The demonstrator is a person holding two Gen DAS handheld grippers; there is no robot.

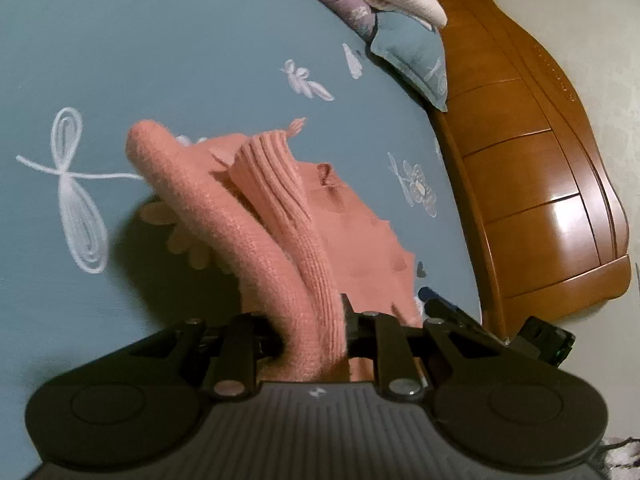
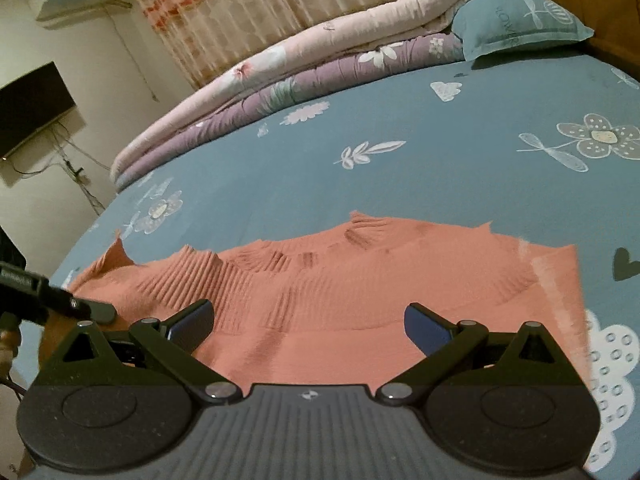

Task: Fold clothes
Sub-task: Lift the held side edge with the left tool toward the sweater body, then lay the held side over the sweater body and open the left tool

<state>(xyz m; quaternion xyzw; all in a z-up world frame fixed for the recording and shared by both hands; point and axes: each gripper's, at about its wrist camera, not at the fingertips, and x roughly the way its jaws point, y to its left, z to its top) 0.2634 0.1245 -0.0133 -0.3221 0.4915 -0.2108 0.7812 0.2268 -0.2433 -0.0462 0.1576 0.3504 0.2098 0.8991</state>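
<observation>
- Left gripper (image 1: 316, 334) is nearly closed and we hold in it a bunched part of the sweater (image 1: 256, 216), maybe a sleeve; the knit rises from the bed (image 1: 120, 60) into the jaws.
- Right gripper (image 2: 308, 326) is wide open and holds nothing; its blue pads (image 2: 426, 330) stand over the near edge of the sweater (image 2: 360, 280), and we cannot tell if they touch it.
- The step in hand looks to us like folding the lifted part over the body. We should carry it across smoothly, keep it untwisted, and lay it flat before we let go.
- The right gripper could press the body down so that it does not slide on the sheet.
- The sweater is salmon pink and knitted, with ribbed parts. It lies near the middle of the bed, closer to our edge, well apart from the quilts (image 2: 280, 80) and the pillow (image 2: 520, 20) at the far edge.
- Its body is spread but wrinkled, so we judge that most folding remains.
</observation>
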